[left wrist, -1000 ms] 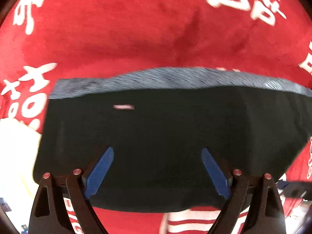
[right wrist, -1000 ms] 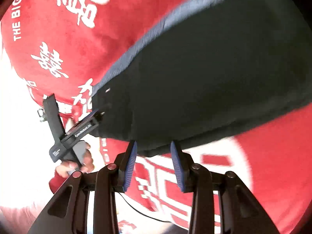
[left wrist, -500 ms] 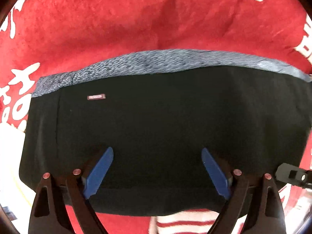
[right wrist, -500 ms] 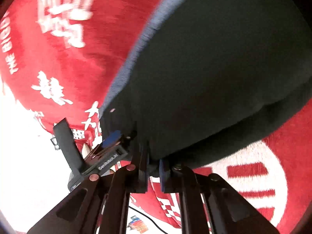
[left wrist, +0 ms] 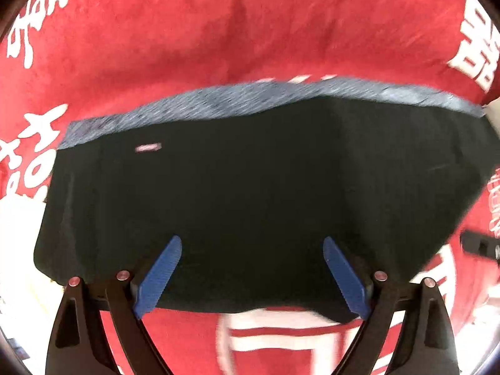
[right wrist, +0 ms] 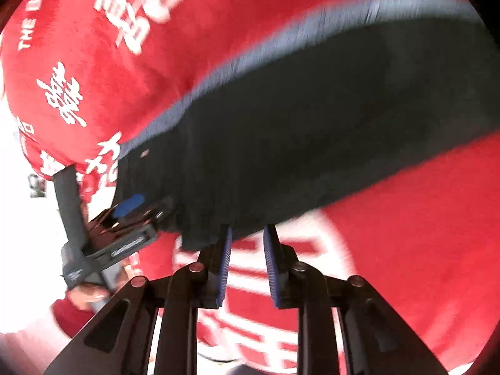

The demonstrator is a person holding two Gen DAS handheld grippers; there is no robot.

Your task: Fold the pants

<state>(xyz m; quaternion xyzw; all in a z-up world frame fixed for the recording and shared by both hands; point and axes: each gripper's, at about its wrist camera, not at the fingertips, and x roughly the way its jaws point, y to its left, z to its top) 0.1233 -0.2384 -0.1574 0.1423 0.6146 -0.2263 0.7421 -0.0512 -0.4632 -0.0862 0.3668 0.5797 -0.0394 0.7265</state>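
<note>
Blue-padded fingers (left wrist: 157, 278) of the left gripper (left wrist: 250, 276) stand wide apart above the dark pants (left wrist: 250, 187), touching nothing, while the right gripper (right wrist: 247, 265) hangs at the garment's near hem with its jaws narrowly parted. Those right jaws have just been opening again after a pinch, and the hem now sits at their tips rather than pressed between the pads; motion blur leaves the exact contact unclear.

The pants lie folded into a broad dark block on a red cloth (left wrist: 218, 31) printed with white characters, a blue-grey band (left wrist: 250, 97) running along their far edge and a small pale label (left wrist: 147, 147) near one far corner. In the right wrist view, the left gripper appears at the block's left end, held in a person's hand (right wrist: 90, 293).

Judged from this layout, the fold looks largely made and the step in hand is releasing and tidying the near edge. Doing it well likely means lifting the right jaws straight clear so the hem is not dragged, then checking that the layers line up before any last crease. A snagged pad could pull the top layer askew.
</note>
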